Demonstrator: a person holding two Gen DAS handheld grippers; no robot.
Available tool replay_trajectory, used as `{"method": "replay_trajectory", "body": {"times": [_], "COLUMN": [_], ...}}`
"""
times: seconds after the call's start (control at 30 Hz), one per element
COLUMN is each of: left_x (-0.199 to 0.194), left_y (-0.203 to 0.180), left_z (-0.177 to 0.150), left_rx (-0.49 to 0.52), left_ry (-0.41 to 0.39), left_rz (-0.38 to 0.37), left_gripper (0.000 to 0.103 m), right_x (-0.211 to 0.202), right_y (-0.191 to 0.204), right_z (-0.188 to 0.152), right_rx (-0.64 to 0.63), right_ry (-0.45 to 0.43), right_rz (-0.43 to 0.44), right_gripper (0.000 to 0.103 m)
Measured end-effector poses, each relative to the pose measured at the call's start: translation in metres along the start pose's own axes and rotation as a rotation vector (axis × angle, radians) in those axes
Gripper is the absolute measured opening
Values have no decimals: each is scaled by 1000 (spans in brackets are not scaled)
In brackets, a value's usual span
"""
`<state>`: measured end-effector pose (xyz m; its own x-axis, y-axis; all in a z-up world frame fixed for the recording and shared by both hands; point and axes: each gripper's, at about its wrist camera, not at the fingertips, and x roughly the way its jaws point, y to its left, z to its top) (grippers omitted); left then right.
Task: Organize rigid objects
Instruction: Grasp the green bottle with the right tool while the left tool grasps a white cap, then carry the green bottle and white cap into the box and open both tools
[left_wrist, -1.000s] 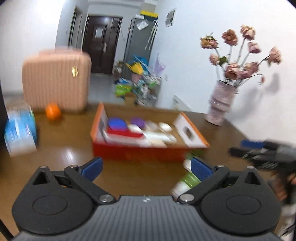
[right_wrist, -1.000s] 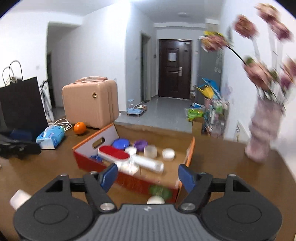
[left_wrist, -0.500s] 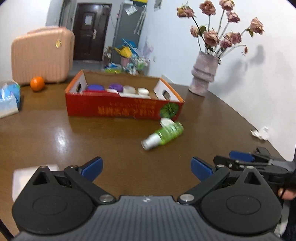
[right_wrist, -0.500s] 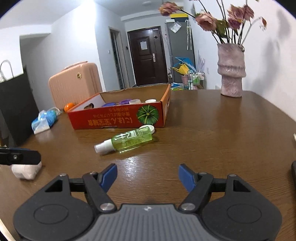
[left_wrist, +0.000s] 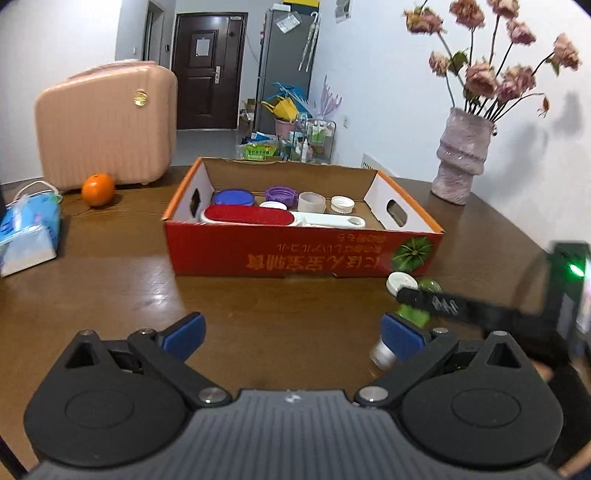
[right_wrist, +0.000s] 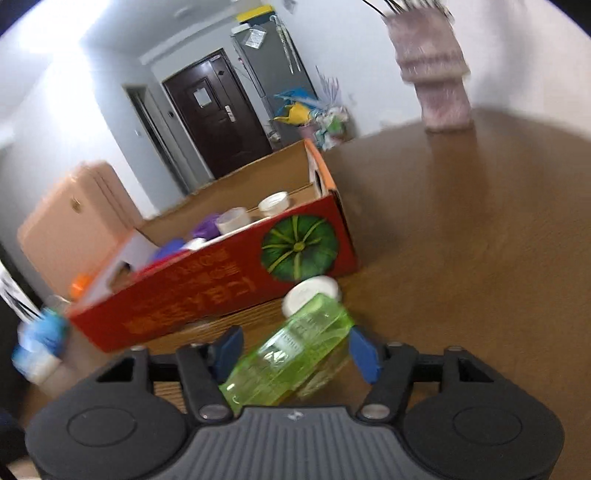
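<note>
Brown wooden table (left_wrist: 110, 280) in a hallway-facing room is carrying the red cardboard box (left_wrist: 295, 254), already loaded with caps and lids. The green bottle (right_wrist: 291, 354) is lying on its side just in front of the box's near right corner, a white cap (right_wrist: 312, 293) beside it. You're bringing the right gripper (right_wrist: 295, 350) around the bottle body, jaws closing, pads not yet clearly pressing. Left gripper (left_wrist: 291, 332) is hanging released above bare table, nothing between its fingers. Bottle is looking like light, stiff, smooth plastic, so it's likely to roll or slip: you want to be clamping across the flat mid-body, not the nozzle end. Versus a second ago, both grippers are sitting much lower, and the right one is now rolled and straddling the bottle
</note>
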<state>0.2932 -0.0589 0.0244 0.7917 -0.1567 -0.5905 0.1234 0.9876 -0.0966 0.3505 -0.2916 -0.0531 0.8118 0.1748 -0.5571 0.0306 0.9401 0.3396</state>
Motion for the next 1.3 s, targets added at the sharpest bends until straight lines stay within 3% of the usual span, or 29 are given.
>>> {"method": "replay_trajectory", "body": {"times": [0.1, 0.2, 0.3, 0.47, 0.57, 0.6, 0.63, 0.87, 1.0, 1.2, 1.3], "left_x": [33, 72, 105, 145, 154, 156, 156, 156, 147, 77, 47], "left_y": [-14, -40, -70, -108, -117, -118, -120, -119, -123, -94, -73], "left_z": [10, 14, 14, 6, 7, 7, 7, 6, 3, -5, -14], "left_rx": [-15, -5, 37, 106, 123, 129, 140, 127, 173, 51, -9], "left_ry": [9, 35, 49, 15, 18, 20, 16, 15, 20, -37, -47], "left_rz": [-5, -33, -50, -37, -28, -41, -42, -53, -23, -62, -38], "left_gripper": [101, 97, 84, 75, 64, 48, 40, 40, 39, 39, 39], "right_x": [-8, -17, -16, -2, 3, 3, 2, 1, 1, -8, -27], "right_y": [-16, -34, -51, -64, -63, -61, -61, -61, -63, -60, -42], "right_z": [3, 16, 27, 36, 31, 30, 30, 29, 30, 27, 14], "right_rx": [-70, -163, -234, -307, -338, -345, -342, -344, -330, -316, -312], "right_ry": [15, 27, 43, 54, 45, 45, 47, 45, 42, 34, 21], "right_rz": [68, 16, -31, -26, -26, -20, -10, -3, 9, 28, 68], "right_gripper": [43, 31, 30, 30, 31, 31, 31, 30, 30, 30, 30]}}
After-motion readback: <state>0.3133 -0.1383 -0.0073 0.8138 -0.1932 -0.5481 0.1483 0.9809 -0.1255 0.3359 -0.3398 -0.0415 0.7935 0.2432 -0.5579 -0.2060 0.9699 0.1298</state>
